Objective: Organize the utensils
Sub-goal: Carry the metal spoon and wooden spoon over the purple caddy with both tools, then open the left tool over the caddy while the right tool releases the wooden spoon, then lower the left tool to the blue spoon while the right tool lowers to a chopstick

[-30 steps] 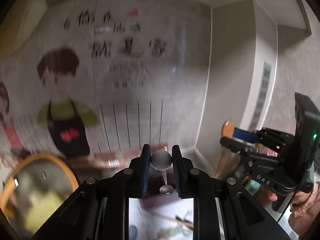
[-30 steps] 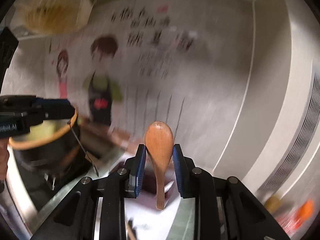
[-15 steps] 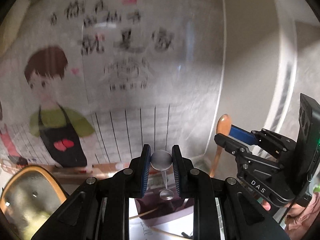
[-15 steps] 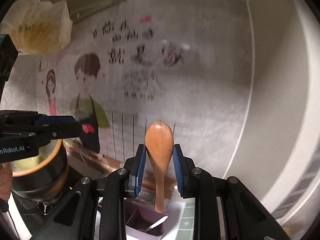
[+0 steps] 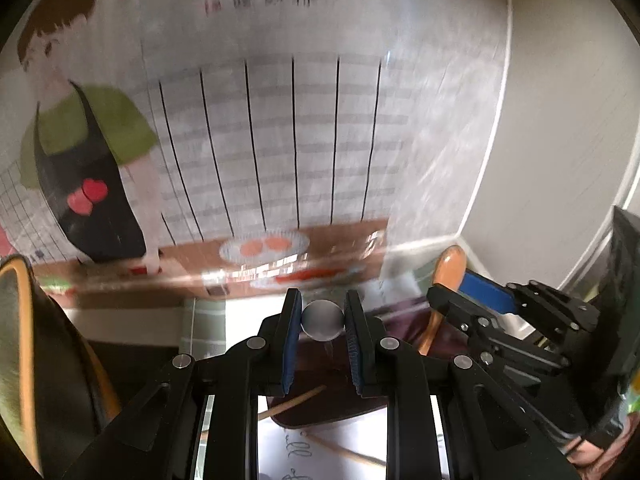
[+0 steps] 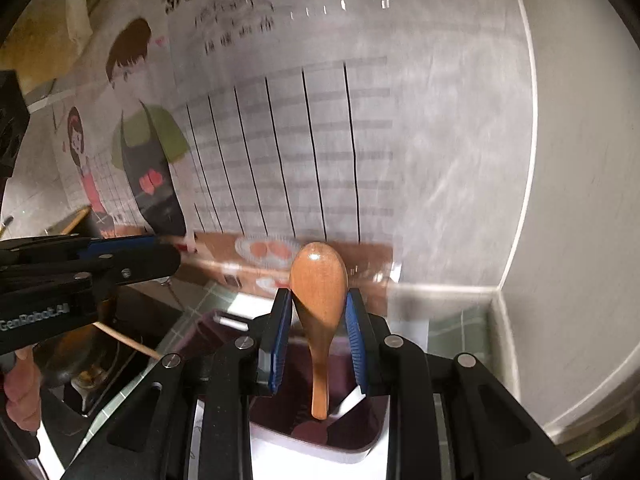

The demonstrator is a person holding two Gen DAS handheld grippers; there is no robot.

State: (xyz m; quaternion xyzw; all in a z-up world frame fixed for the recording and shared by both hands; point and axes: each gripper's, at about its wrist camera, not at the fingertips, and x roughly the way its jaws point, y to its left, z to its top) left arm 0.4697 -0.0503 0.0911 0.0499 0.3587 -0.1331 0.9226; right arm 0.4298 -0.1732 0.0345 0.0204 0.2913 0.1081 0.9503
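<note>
My left gripper (image 5: 322,309) is shut on the round bowl of a small metal spoon (image 5: 322,321), whose thin handle hangs down over a dark purple container (image 5: 340,404). My right gripper (image 6: 318,305) is shut on a wooden spoon (image 6: 319,280), bowl up, its handle tip just over the same purple container (image 6: 360,438). The left wrist view also shows the right gripper (image 5: 472,308) with the wooden spoon (image 5: 450,266) at the right. In the right wrist view the left gripper (image 6: 120,258) reaches in from the left.
The container sits on white paper (image 5: 320,456) with two wooden chopsticks (image 5: 294,400) lying by it. A pan with an orange rim (image 5: 18,344) stands close on the left, and a hand (image 6: 20,392) holds the left tool. A postered wall (image 6: 280,140) and a corner close off the back.
Both grippers have come down and tilted toward the counter, each still holding its spoon. The purple container and chopsticks have come into view below them and the wall poster looms closer.
</note>
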